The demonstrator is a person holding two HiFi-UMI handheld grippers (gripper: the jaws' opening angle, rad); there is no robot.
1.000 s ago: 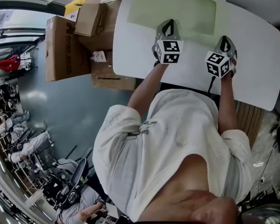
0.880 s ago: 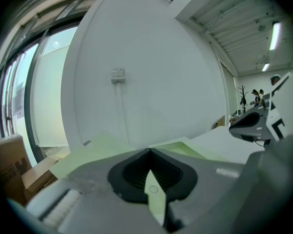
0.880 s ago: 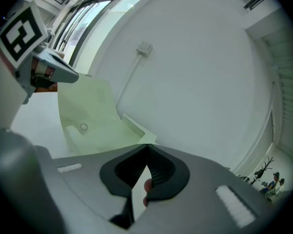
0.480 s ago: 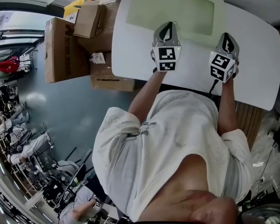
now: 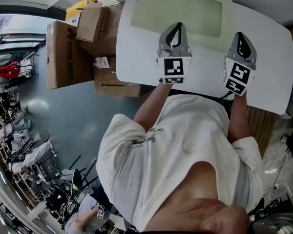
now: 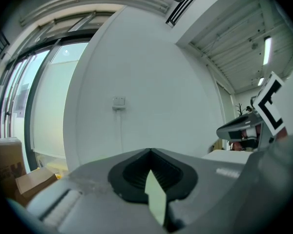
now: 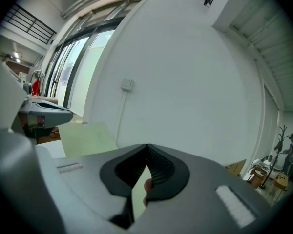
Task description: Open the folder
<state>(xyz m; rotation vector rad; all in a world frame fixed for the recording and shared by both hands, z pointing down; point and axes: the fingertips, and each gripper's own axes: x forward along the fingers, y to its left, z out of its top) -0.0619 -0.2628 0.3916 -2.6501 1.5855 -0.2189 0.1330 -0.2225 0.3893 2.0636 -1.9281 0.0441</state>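
A pale green folder (image 5: 178, 11) lies flat at the far side of the white table (image 5: 273, 52), with a paler sheet (image 5: 230, 19) showing along its right edge. My left gripper (image 5: 176, 25) hovers above the table just short of the folder's near edge, jaws shut, nothing held. My right gripper (image 5: 240, 35) hovers beside it on the right, tips also together and empty. In the left gripper view the jaws (image 6: 150, 151) meet at the tip, and the right gripper (image 6: 254, 126) shows at the right. In the right gripper view the shut jaws (image 7: 147, 146) point at the wall; the folder (image 7: 85, 138) lies low left.
Several cardboard boxes (image 5: 71, 57) stand on the floor left of the table, one smaller box (image 5: 92, 19) on top. A white wall (image 6: 151, 96) with a socket rises behind the table. People sit far off at the lower left (image 5: 19, 145).
Both grippers have risen from the folder's near edge and come closer to the head camera. The folder has not moved.
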